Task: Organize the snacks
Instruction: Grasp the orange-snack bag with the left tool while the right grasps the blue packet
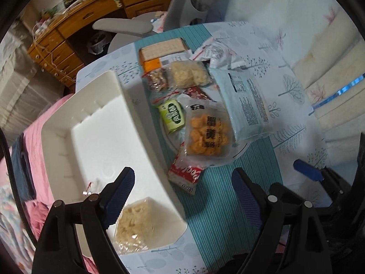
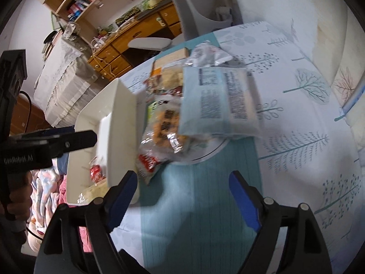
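Left gripper (image 1: pixel 182 196) fingers spread over white bin (image 1: pixel 68 123) beside snack pile (image 1: pixel 205 132).

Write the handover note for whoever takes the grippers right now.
Left gripper: open, empty, over the white bin's near corner. Right gripper: open, empty, over the teal runner.
Done: a clear pack of pale snacks and a small red-and-white wrapped piece lie in the bin.
Left: the pile beside the bin, including the orange puff bag, green packet, pale blue pack and red-and-white packet.
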